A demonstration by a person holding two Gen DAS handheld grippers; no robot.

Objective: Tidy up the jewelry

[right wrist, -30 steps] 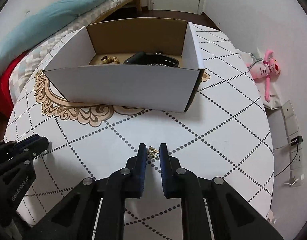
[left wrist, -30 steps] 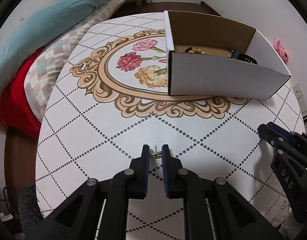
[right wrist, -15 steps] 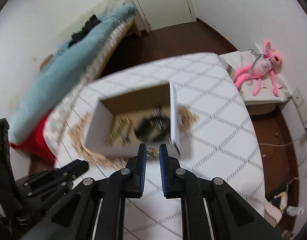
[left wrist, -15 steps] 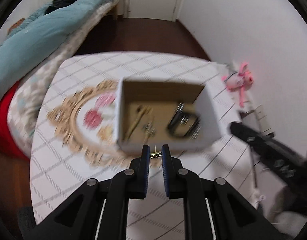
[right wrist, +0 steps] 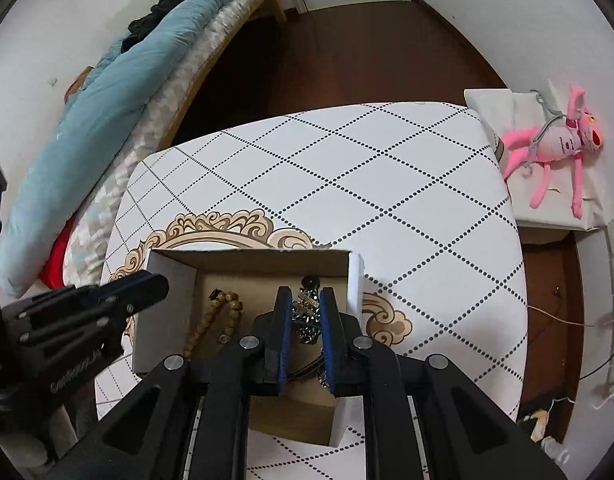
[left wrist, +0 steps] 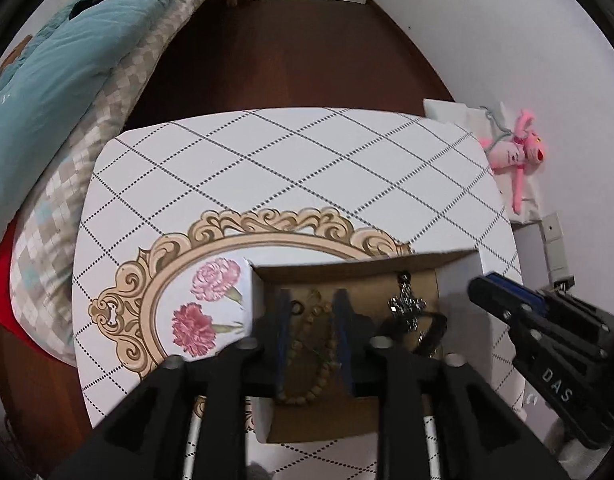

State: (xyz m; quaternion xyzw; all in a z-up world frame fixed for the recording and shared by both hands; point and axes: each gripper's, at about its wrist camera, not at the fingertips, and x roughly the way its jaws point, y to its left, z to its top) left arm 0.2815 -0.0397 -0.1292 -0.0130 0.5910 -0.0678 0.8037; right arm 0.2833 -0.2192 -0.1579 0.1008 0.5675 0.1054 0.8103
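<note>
While it hung over the box (left wrist: 253, 300) on the table (left wrist: 307, 160), the left gripper (left wrist: 311, 300) had its jaws apart; they had just been opening, w/ nothing between the pads. Bead string (left wrist: 307, 344) lay on the box floor below, cross pendant (left wrist: 407, 306) beside it. "DAS" was readable on the right gripper (left wrist: 483, 286). 1 s ago the left was pinching a gold stud down at the table; couldn't pick the stud out now.

Right wrist view: right jaws were nearly closed, pinching a small gold piece (right wrist: 307, 299) above the box's right half, over the pendant. Was at table level 1 s ago, same pinch. Label on the left gripper was too blurred to read.
</note>
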